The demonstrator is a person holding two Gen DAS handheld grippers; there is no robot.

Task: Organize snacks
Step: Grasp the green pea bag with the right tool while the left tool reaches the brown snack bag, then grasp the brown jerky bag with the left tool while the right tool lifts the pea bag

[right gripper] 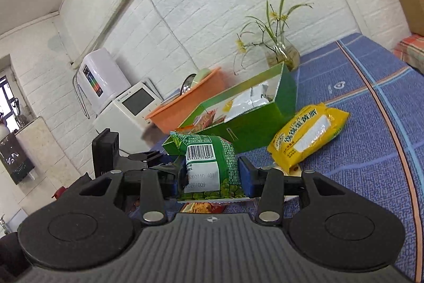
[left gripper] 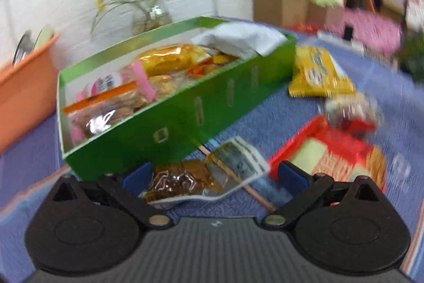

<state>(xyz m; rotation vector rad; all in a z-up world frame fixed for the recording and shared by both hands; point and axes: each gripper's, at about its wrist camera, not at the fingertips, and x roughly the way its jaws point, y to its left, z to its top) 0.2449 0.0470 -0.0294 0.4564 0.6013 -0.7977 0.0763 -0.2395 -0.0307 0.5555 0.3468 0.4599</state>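
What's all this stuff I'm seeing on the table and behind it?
box: one, green, on the blue cloth, holding snack packets
yellow packet: one, on the cloth beside the box
green packet: one, between the right gripper's fingers
brown packet: one, on the cloth between the left gripper's open fingers
red packet: one, on the cloth
basin: one, orange, behind the box
vase: one, glass, with flowers, by the wall
left gripper: one, black, open
right gripper: one, black, gripping

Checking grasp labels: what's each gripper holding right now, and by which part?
Right gripper: shut on the green pea packet, pads on its two side edges, near the lower half. Left gripper: open, nothing held; a brown snack packet lies between its fingers.
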